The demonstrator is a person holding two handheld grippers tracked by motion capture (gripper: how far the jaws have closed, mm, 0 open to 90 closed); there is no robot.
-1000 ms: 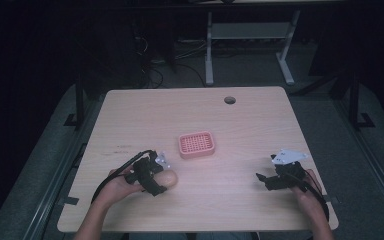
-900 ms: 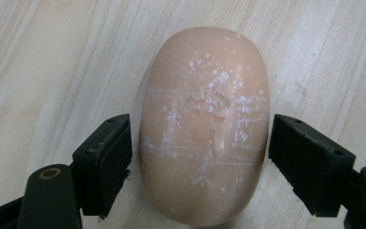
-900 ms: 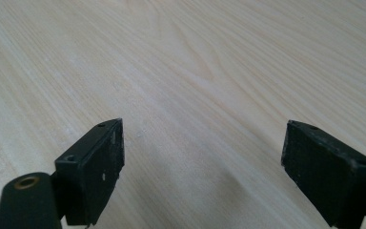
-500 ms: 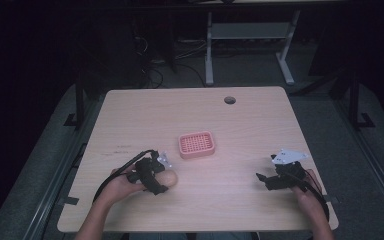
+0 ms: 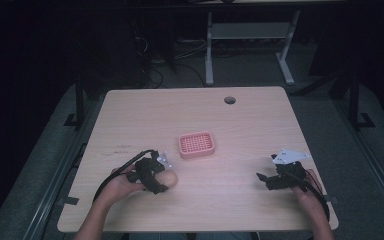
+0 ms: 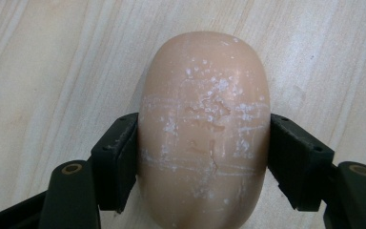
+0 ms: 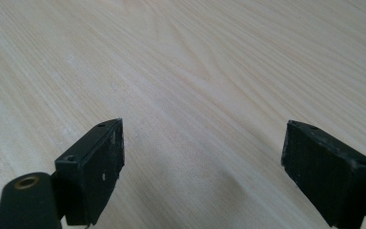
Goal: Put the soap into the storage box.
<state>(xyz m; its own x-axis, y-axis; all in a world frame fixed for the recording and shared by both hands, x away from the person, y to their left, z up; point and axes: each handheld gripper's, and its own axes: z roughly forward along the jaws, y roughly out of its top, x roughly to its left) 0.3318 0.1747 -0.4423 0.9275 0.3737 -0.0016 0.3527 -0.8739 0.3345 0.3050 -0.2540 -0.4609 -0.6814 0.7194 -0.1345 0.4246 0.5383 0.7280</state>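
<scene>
A beige oval bar of soap (image 6: 205, 124), flecked with white, lies on the wooden table (image 5: 250, 135) at the front left. My left gripper (image 6: 203, 164) is shut on the bar of soap (image 5: 170, 178), one black jaw pressed to each long side. A pink slotted soap dish (image 5: 197, 144) sits at the table's middle, a little beyond and right of the left gripper (image 5: 163, 181). At the front right my right gripper (image 5: 264, 179) rests low over bare wood; in the right gripper view its fingers (image 7: 95, 162) stand wide apart, right gripper (image 7: 205, 164) open with nothing between them.
A round cable hole (image 5: 229, 100) pierces the table near its far edge. Beyond the table stand a metal frame (image 5: 250, 35) and cables on a dark floor. Bare wood lies between the dish and the right gripper.
The left gripper with the soap has edged slightly up and to the right toward the dish. The right gripper has stayed where it was.
</scene>
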